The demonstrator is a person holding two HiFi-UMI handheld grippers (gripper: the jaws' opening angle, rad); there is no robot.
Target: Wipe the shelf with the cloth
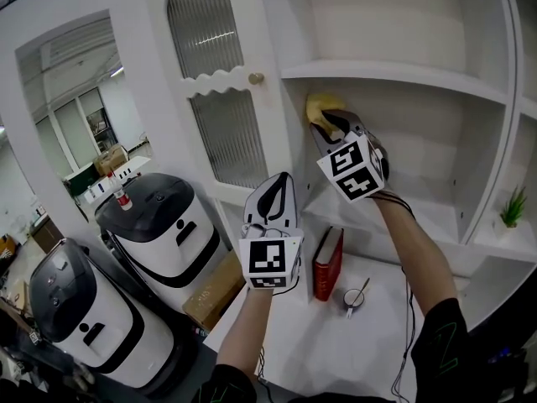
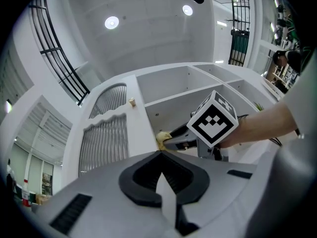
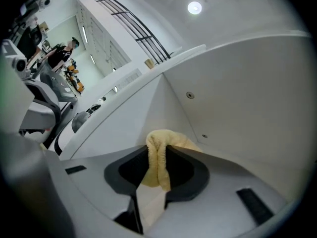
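Note:
A yellow cloth (image 1: 323, 107) is pressed into the left inner corner of the white shelf compartment (image 1: 403, 78), under the upper shelf board. My right gripper (image 1: 329, 124) is shut on the cloth (image 3: 161, 155), which bulges out between its jaws against the white wall (image 3: 237, 108). My left gripper (image 1: 270, 198) is lower, in front of the cabinet door, jaws shut with nothing in them. From the left gripper view the cloth (image 2: 162, 139) and the right gripper (image 2: 181, 142) show inside the shelf.
A cabinet door (image 1: 222, 124) with ribbed glass and a small knob (image 1: 256, 79) stands left of the shelf. A red book (image 1: 327, 263) and a cup with a spoon (image 1: 354, 297) sit on the counter below. A small plant (image 1: 512, 208) is at right. Two white machines (image 1: 159, 225) stand lower left.

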